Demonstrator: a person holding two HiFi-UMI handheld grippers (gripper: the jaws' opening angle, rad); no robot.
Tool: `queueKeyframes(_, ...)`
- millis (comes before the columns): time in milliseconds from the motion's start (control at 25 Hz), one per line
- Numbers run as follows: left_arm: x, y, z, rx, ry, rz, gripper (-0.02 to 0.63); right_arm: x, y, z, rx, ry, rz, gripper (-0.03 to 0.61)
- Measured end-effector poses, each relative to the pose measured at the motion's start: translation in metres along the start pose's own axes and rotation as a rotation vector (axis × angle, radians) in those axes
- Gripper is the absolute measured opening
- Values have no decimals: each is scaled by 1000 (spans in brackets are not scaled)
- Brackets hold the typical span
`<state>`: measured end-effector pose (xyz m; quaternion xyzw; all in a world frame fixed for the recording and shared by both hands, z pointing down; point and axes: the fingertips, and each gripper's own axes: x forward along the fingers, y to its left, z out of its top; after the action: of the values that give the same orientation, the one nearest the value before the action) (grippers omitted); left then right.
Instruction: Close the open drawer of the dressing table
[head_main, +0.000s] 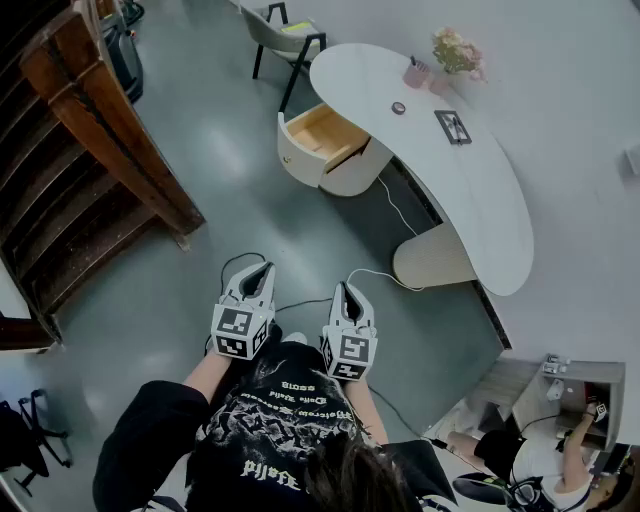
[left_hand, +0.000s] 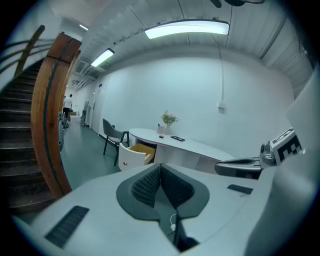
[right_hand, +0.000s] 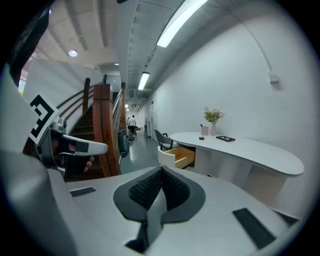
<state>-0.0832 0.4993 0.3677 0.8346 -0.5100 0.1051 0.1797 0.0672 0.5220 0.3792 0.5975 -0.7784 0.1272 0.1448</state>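
A white curved dressing table stands against the wall ahead. Its drawer is pulled out, showing a pale wood inside; it also appears as the drawer in the left gripper view and the drawer in the right gripper view. My left gripper and right gripper are held side by side close to my body, well short of the table. Both are shut with nothing between the jaws, as the left gripper and right gripper show in their own views.
A chair stands beyond the drawer. A wooden staircase rises at the left. On the tabletop are a flower vase, a cup and a dark tray. A white cable lies on the floor. Another person sits at lower right.
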Motion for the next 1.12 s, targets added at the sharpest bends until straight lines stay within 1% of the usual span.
queueKeyframes(160, -12, 3, -1, -2, -14, 20, 25, -5, 1, -1, 1, -8, 0, 26)
queueKeyframes(360, -26, 2, 0, -6, -47, 39, 25, -15, -2, 2, -23, -30, -11, 26)
queueKeyframes(520, -31, 1, -2, -4, -54, 53, 25, -19, -3, 4, 3, -63, 0, 26)
queueKeyframes(720, -34, 6, -4, -8, -58, 70, 25, -16, 2, 6, 20, -72, 24, 26)
queueKeyframes(920, -21, 21, -4, -24, -59, 74, 25, -6, 2, 8, 43, -81, 14, 26)
queueKeyframes(1120, 7, 36, 4, -25, -50, 47, 25, 17, -8, 11, 36, -57, -14, 26)
